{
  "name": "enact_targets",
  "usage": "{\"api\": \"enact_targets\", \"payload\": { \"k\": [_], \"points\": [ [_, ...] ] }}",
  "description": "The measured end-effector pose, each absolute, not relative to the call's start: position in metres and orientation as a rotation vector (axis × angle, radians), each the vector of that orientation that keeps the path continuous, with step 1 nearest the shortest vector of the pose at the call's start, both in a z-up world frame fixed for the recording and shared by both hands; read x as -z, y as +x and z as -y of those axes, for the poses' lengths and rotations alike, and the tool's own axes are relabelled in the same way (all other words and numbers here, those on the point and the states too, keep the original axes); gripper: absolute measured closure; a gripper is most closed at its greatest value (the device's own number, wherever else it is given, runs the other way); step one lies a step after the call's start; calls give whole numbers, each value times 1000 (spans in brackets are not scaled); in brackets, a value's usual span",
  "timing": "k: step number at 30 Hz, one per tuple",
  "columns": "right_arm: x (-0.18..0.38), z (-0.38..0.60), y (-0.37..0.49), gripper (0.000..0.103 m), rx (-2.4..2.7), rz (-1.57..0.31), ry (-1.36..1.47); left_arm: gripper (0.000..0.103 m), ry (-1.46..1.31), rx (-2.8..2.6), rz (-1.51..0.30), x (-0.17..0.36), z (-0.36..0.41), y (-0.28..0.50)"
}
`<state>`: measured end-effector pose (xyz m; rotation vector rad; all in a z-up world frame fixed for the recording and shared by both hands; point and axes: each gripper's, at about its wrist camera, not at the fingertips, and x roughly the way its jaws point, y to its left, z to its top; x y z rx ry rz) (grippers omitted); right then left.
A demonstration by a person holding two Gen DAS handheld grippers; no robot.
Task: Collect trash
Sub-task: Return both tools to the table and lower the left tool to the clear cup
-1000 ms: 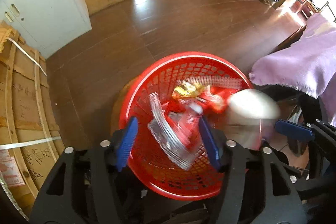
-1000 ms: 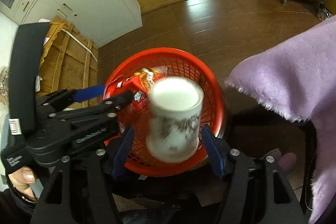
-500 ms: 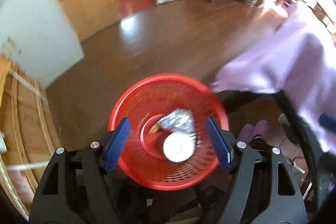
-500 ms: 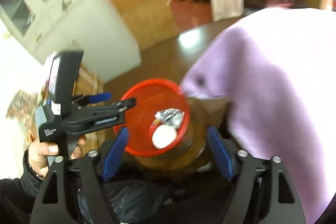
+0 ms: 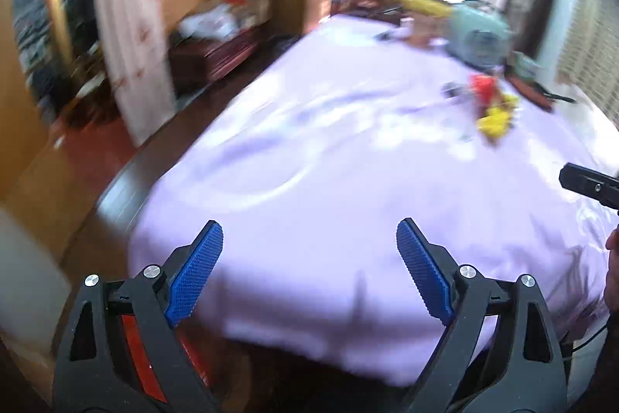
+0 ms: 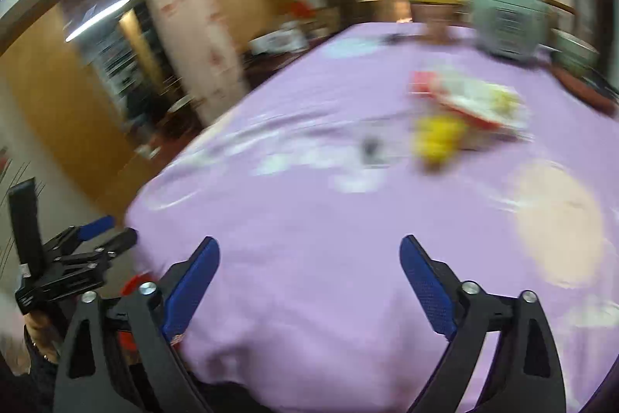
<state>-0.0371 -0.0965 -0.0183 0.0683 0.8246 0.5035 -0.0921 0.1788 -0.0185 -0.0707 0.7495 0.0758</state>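
Purple tablecloth (image 6: 309, 219) — blurred wrappers (image 6: 468, 103), curtain (image 5: 131, 37)

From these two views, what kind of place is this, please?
Most likely a room in a home, though the pictures are blurred. A large table under a purple cloth carries snack wrappers; beside it stand a dark wooden cabinet and a long curtain.

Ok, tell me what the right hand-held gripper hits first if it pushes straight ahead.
Probably just the purple tablecloth: the open right hand-held gripper points across bare cloth, short of the blurred yellow wrapper. Depth is unclear.
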Motion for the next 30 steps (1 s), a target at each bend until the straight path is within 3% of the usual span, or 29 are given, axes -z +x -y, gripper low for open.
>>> {"api": "enact_targets", "payload": {
  "k": [10, 26, 30],
  "points": [
    [33, 214, 3, 6, -185, -796, 17, 14, 61, 119, -828, 36, -69, 22],
    [28, 216, 44, 6, -187, -832, 25, 14, 177, 157, -958, 70, -15, 129],
    [28, 211, 49, 6, -193, -838, 9, 22, 179, 176, -983, 80, -10, 137]
  ]
}}
